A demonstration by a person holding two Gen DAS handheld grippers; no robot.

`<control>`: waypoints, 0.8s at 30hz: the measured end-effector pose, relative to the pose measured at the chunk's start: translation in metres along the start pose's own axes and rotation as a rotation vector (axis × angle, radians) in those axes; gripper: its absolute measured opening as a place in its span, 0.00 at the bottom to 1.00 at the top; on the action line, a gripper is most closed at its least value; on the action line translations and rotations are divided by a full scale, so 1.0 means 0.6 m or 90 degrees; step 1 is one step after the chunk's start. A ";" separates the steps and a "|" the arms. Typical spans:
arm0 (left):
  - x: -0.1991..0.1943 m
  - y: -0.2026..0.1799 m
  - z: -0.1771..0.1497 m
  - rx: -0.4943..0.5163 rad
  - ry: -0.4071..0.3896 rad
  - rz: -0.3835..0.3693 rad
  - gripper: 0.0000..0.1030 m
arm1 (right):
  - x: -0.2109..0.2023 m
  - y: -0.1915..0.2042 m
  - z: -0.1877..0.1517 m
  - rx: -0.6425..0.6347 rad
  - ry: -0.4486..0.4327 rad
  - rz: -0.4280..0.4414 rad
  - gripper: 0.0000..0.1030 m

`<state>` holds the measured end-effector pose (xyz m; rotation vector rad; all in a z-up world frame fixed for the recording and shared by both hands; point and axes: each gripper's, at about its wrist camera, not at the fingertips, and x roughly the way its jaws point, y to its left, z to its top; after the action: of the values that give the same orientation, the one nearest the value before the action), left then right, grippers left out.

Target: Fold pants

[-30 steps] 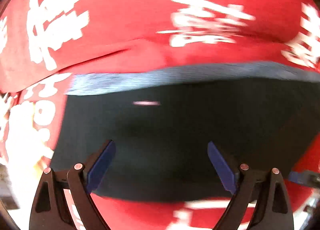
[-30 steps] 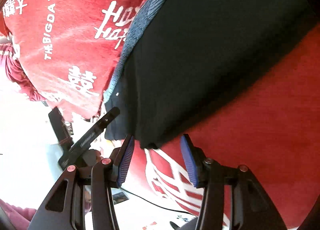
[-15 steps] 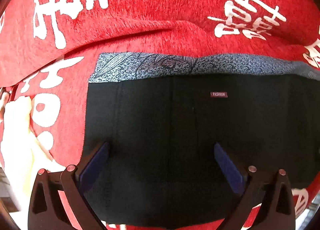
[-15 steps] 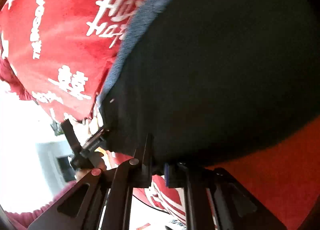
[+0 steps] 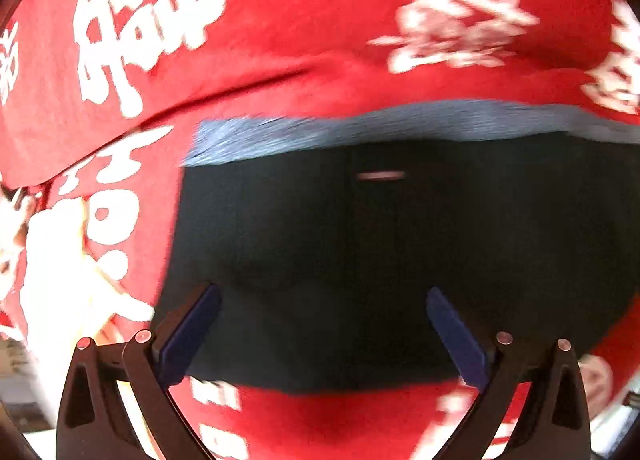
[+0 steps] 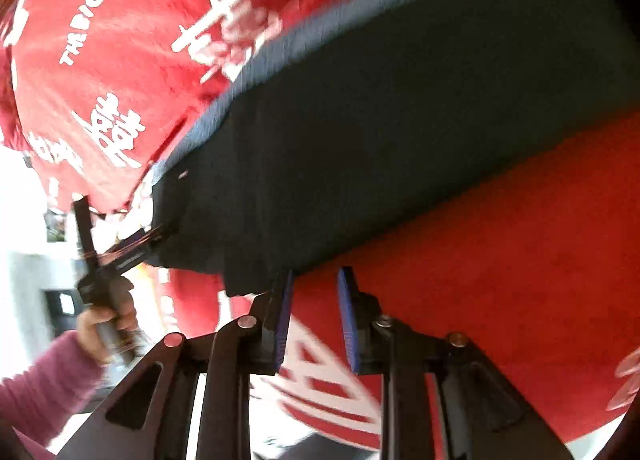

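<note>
Nearest in the right wrist view, the right gripper (image 6: 312, 316) has a narrow gap between its blue pads; its jaws have just been opening a little, and nothing sits between them, the pants' corner lying just off the left pad. The left gripper (image 5: 322, 336) hangs spread wide above the pants (image 5: 360, 260), its pads apart and gripping nothing. The pants lie folded into a dark slab on the red cloth (image 5: 300, 19), with a grey-blue strip along the far edge. Motion blur softens that edge, so its pattern is hard to read. At far left a hand (image 6: 106, 326) in a mauve sleeve holds the other gripper.
</note>
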<state>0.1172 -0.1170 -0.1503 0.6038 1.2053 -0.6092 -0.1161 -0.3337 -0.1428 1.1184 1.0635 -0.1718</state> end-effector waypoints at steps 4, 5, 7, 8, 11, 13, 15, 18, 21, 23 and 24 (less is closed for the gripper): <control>-0.028 -0.126 -0.005 0.045 -0.041 -0.072 1.00 | -0.068 -0.021 0.041 -0.041 -0.068 -0.070 0.25; -0.024 -0.151 -0.005 0.051 -0.043 -0.082 1.00 | -0.070 -0.026 0.052 -0.047 -0.072 -0.083 0.25; 0.003 -0.204 -0.001 0.062 -0.027 -0.076 1.00 | -0.061 -0.048 0.078 -0.067 -0.069 -0.127 0.25; 0.017 -0.221 0.001 0.073 -0.016 -0.063 1.00 | -0.055 -0.055 0.086 -0.075 -0.064 -0.150 0.24; 0.036 -0.230 0.011 0.051 0.000 -0.060 1.00 | -0.077 -0.099 0.111 -0.001 -0.091 -0.173 0.20; 0.035 -0.216 0.024 0.024 0.030 -0.048 1.00 | -0.120 -0.121 0.124 0.052 -0.142 -0.194 0.24; 0.022 -0.212 0.048 0.011 0.017 -0.044 1.00 | -0.143 -0.130 0.140 0.050 -0.164 -0.167 0.27; 0.014 -0.232 0.109 -0.006 -0.014 -0.059 1.00 | -0.130 -0.113 0.178 -0.011 -0.143 -0.167 0.29; 0.035 -0.262 0.155 -0.024 -0.031 -0.039 1.00 | -0.088 -0.089 0.215 -0.062 -0.132 -0.157 0.29; 0.066 -0.273 0.173 -0.041 -0.027 -0.009 1.00 | -0.056 -0.087 0.233 -0.082 -0.126 -0.166 0.29; 0.091 -0.271 0.186 -0.051 -0.011 0.004 1.00 | -0.041 -0.089 0.243 -0.081 -0.119 -0.168 0.29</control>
<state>0.0879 -0.3153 -0.1924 0.5340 1.2048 -0.5570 -0.0726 -0.4846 -0.1542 0.8285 1.0369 -0.4048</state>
